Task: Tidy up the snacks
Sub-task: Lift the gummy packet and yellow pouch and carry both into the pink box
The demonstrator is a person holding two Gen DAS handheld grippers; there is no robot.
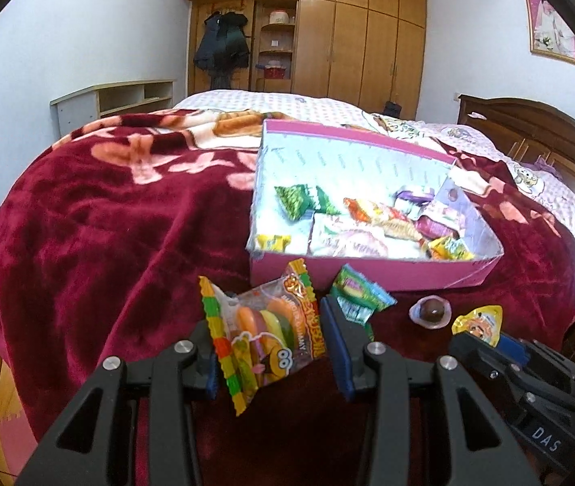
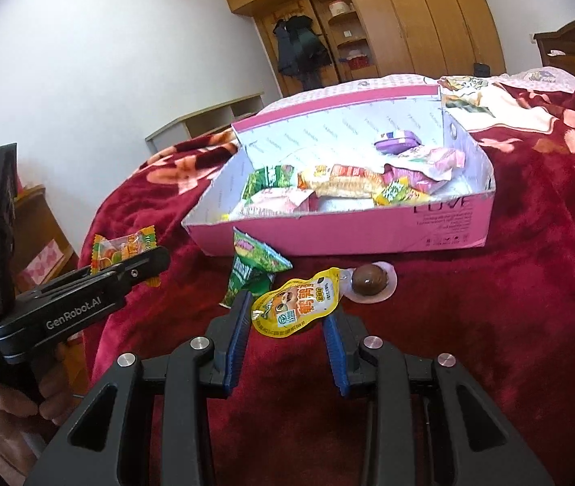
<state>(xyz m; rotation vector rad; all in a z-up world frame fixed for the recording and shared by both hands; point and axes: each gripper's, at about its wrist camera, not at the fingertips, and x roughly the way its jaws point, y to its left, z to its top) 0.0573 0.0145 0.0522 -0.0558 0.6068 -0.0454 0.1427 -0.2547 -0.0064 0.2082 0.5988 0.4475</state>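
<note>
A pink box (image 1: 368, 275) (image 2: 328, 239) with several snack packets inside sits on the red blanket. My left gripper (image 1: 267, 324) is open around a burger gummy packet (image 1: 263, 336), which also shows in the right wrist view (image 2: 125, 249). My right gripper (image 2: 287, 316) is open around a yellow pouch (image 2: 299, 308), seen in the left wrist view too (image 1: 480, 322). A green packet (image 1: 358, 297) (image 2: 253, 271) and a brown chocolate ball in a clear cup (image 1: 431, 310) (image 2: 370, 279) lie in front of the box.
The red floral blanket (image 1: 105, 222) covers the bed. A wooden headboard (image 1: 538, 121) is at the right, a wardrobe (image 1: 348, 40) at the back, a low shelf (image 1: 117, 99) by the left wall. A pink box stands on a side stand (image 2: 44, 259) at the left.
</note>
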